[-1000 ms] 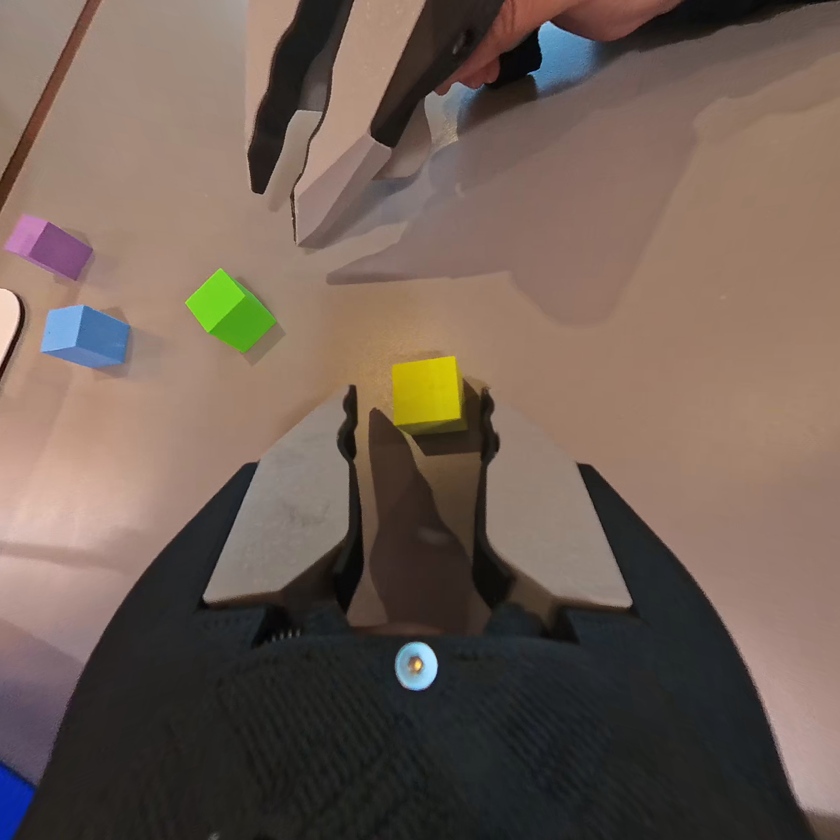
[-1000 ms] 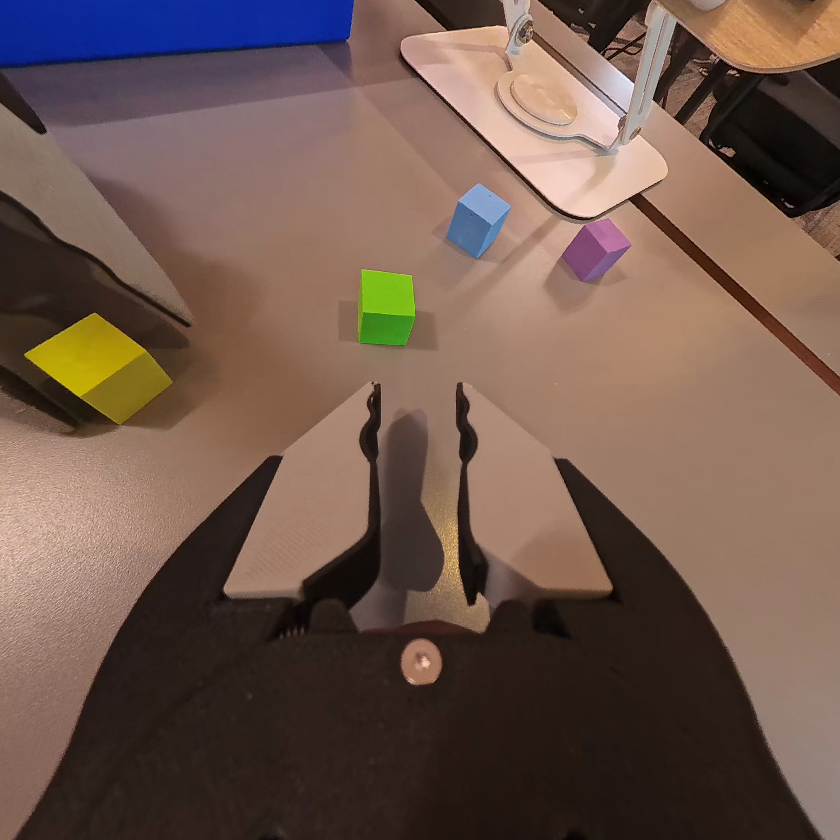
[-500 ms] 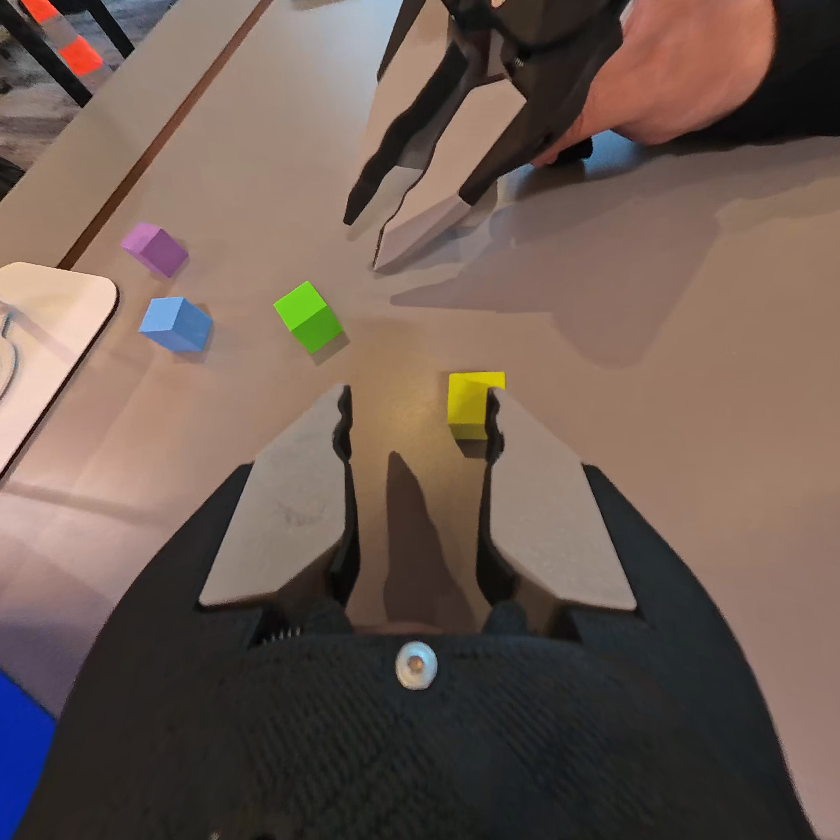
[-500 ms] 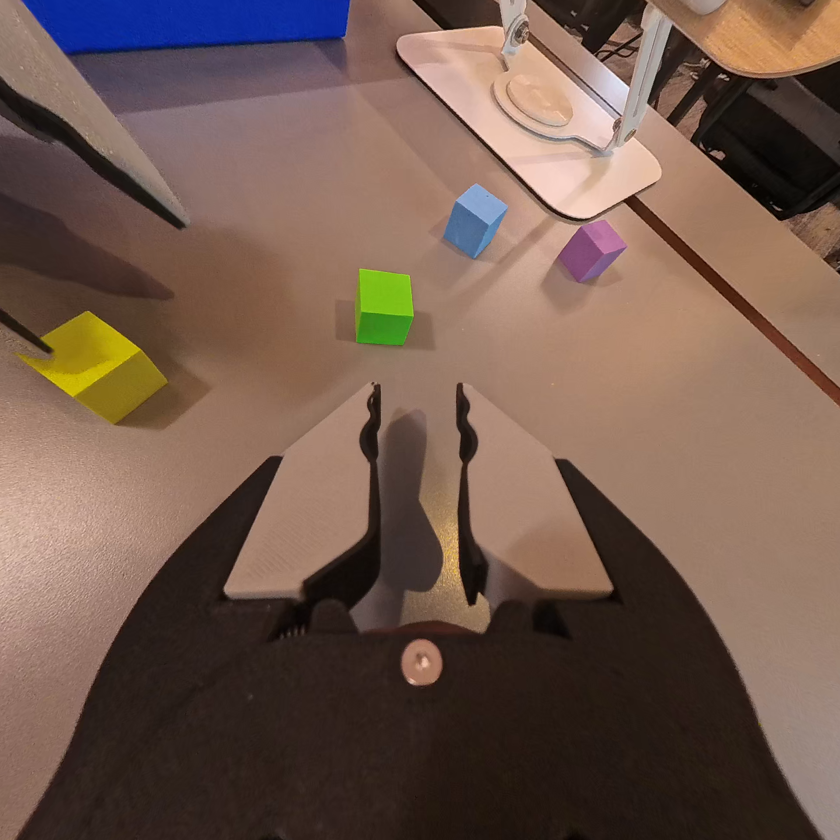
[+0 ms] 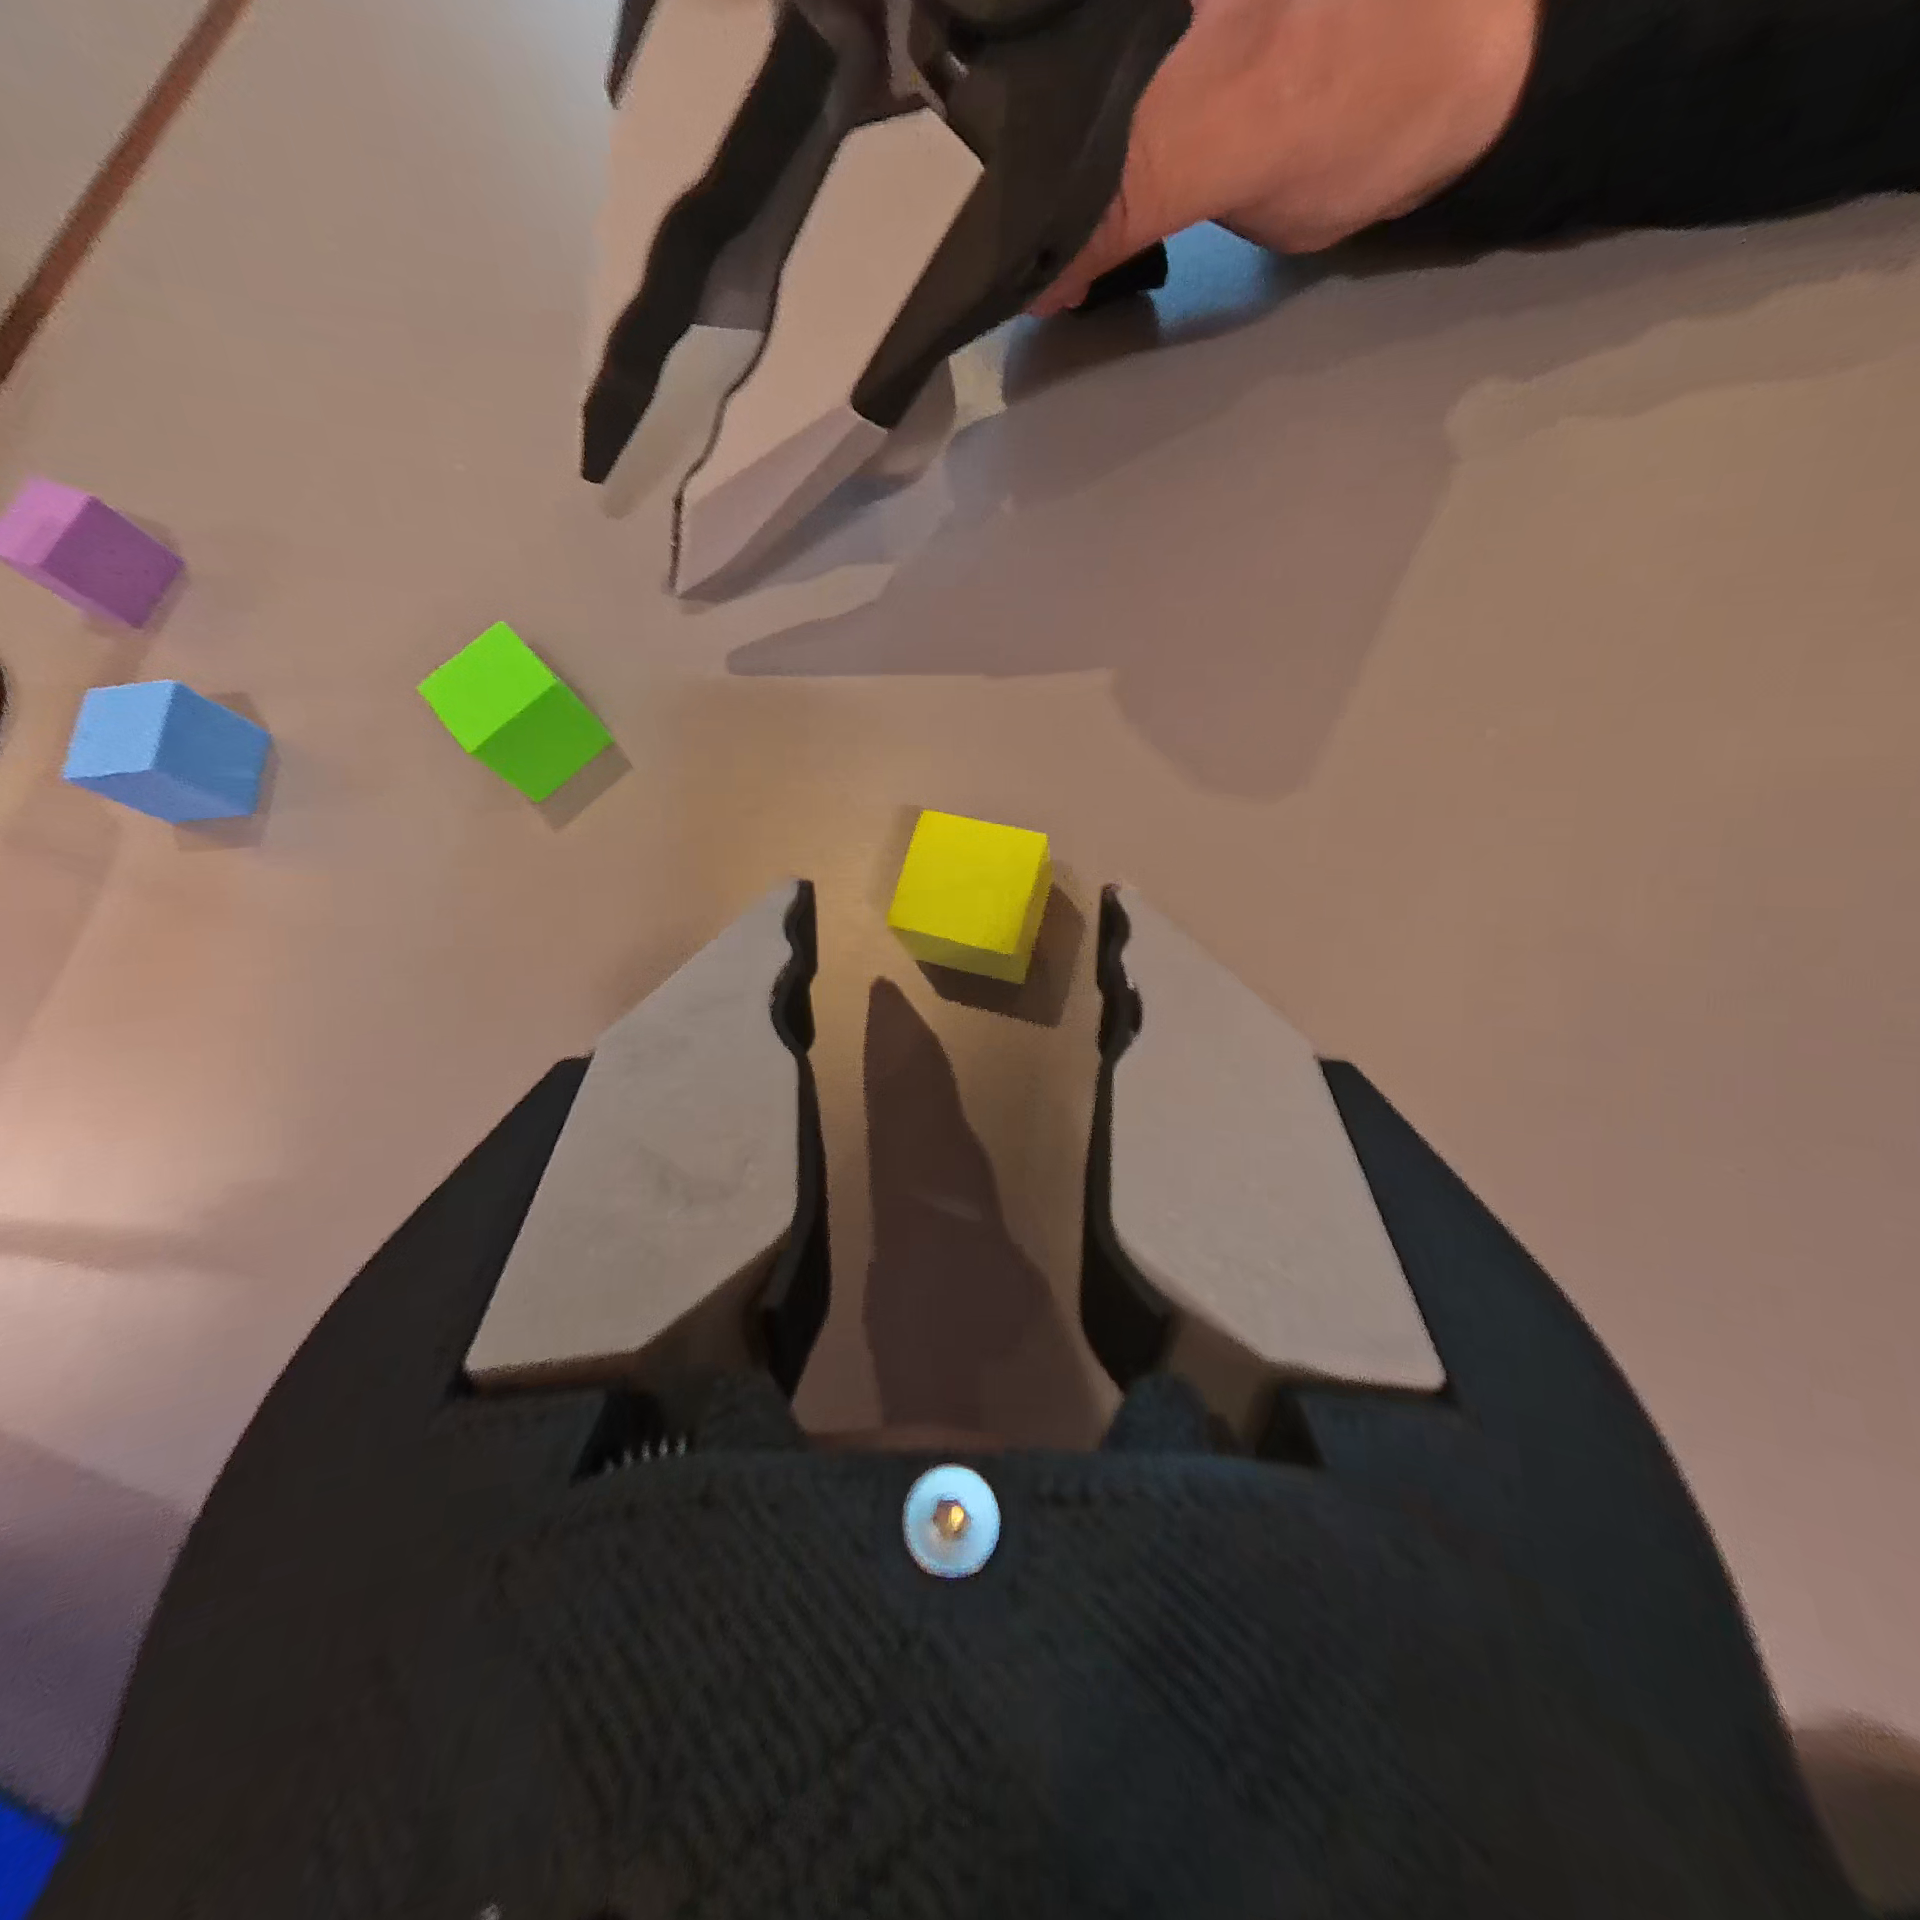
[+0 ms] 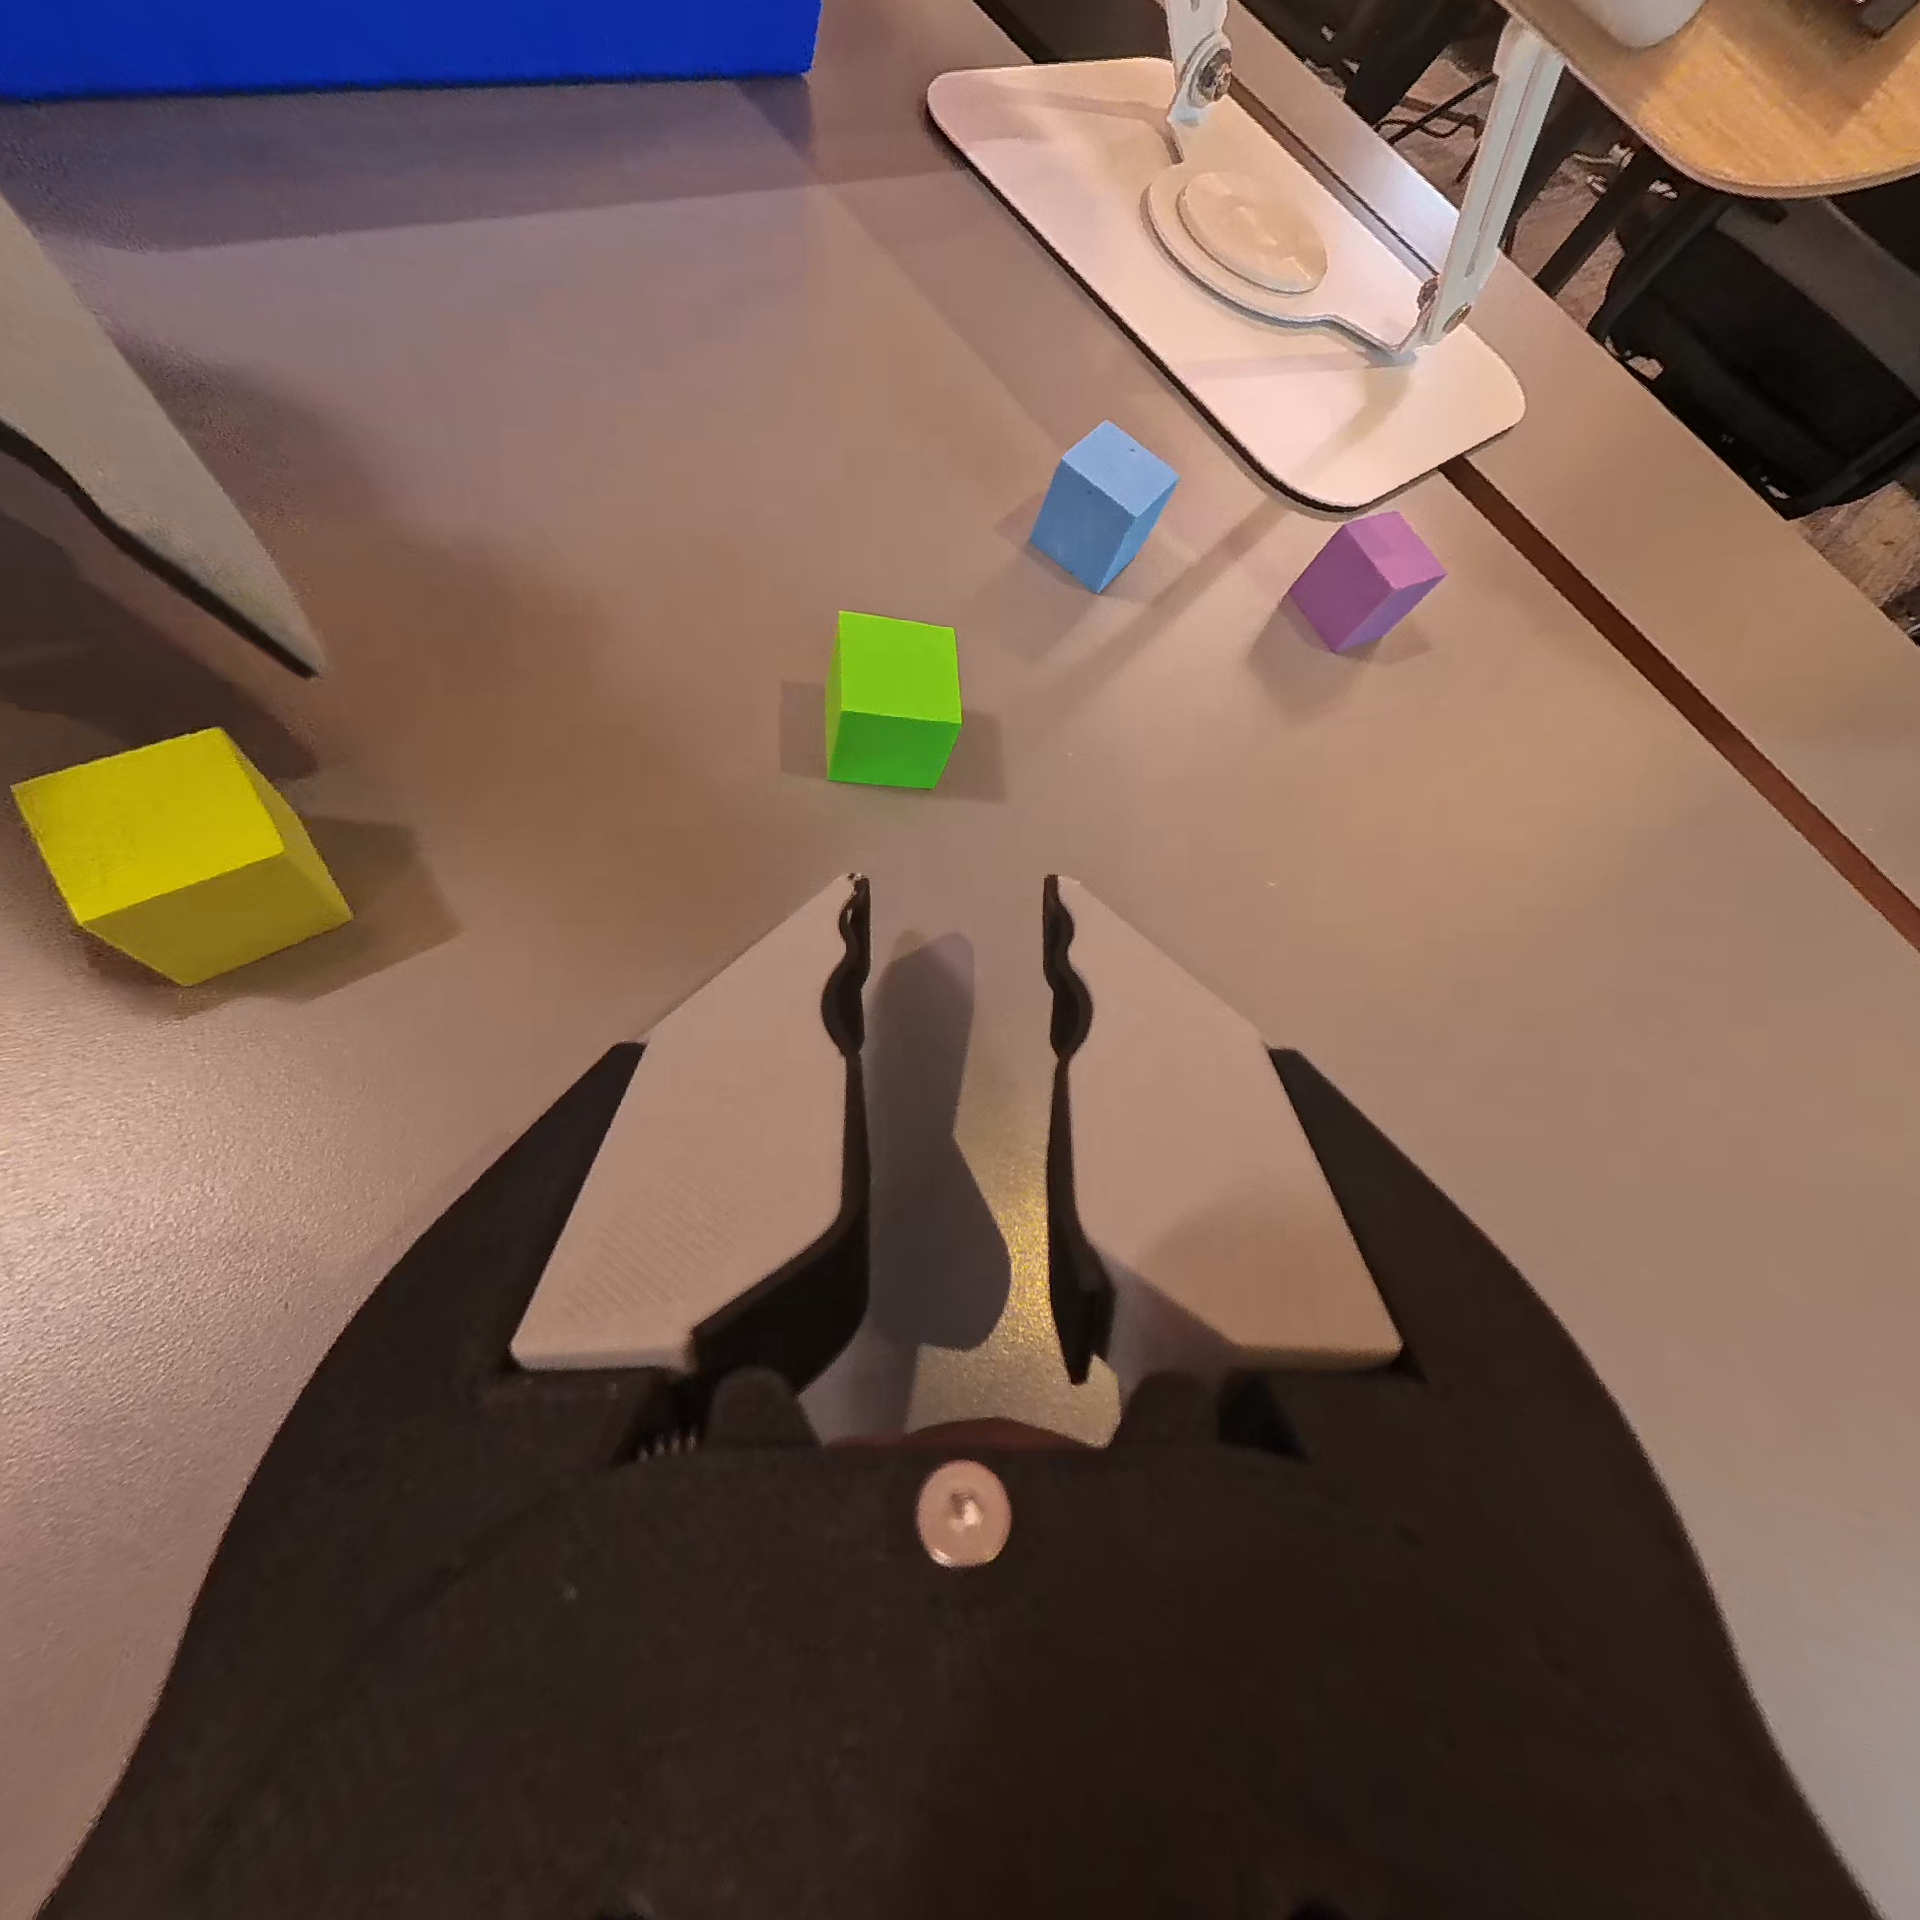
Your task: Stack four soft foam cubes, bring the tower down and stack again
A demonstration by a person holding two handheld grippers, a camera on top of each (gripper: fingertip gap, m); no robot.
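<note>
Four foam cubes lie apart on the grey table. The yellow cube [image 5: 971, 894] sits just ahead of my open left gripper [image 5: 954, 904], between its fingertips and untouched; it also shows at the left of the right wrist view [image 6: 177, 852]. The green cube [image 5: 514, 712] [image 6: 894, 698] lies a short way ahead of my open, empty right gripper [image 6: 951, 896]. The blue cube [image 5: 166, 750] [image 6: 1103, 504] and purple cube [image 5: 88, 551] [image 6: 1366, 580] lie farther off. The right gripper also shows at the top of the left wrist view [image 5: 639, 520], held by a hand.
A white stand base [image 6: 1226, 270] with a metal arm stands beyond the blue and purple cubes. A blue panel [image 6: 405, 42] lies along the table's far side. A brown seam [image 6: 1683, 707] runs along the table near its right edge. A left gripper finger [image 6: 135, 520] reaches in above the yellow cube.
My left gripper has dropped back down and shifted so the yellow cube is centred between its fingertips again. The right gripper and the other cubes have hardly moved.
</note>
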